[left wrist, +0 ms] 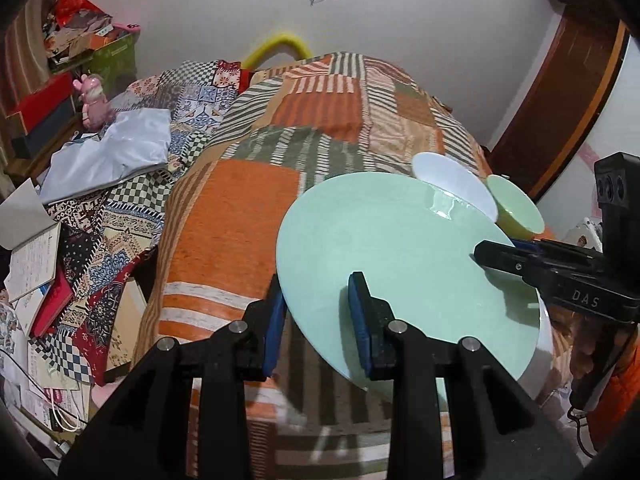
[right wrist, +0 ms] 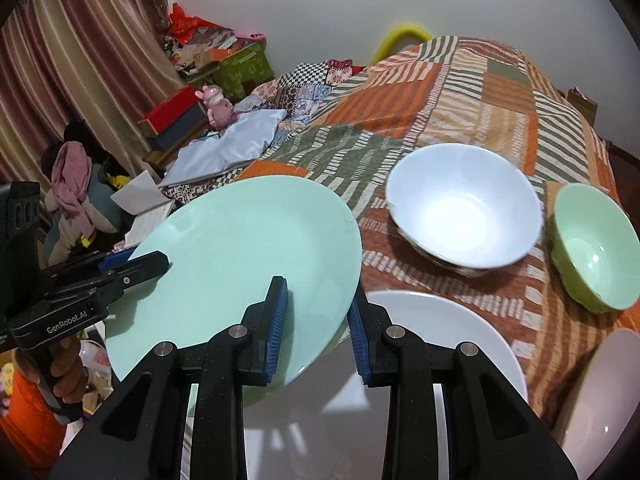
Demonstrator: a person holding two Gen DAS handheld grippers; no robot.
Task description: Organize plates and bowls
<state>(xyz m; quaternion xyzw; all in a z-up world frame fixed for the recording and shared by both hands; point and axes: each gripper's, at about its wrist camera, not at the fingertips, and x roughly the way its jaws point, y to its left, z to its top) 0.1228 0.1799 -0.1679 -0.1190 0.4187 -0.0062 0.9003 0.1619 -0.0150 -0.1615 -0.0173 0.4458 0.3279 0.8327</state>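
Both grippers clench the pale green plate [right wrist: 240, 264] by opposite rims, the left gripper [left wrist: 320, 320] and right gripper [right wrist: 316, 328], holding it tilted above the quilted bed [right wrist: 460, 92]. It partly hides the white plate [right wrist: 460, 340] beneath. The white bowl [right wrist: 464, 208] and green bowl [right wrist: 592, 248] sit near the bed's right edge.
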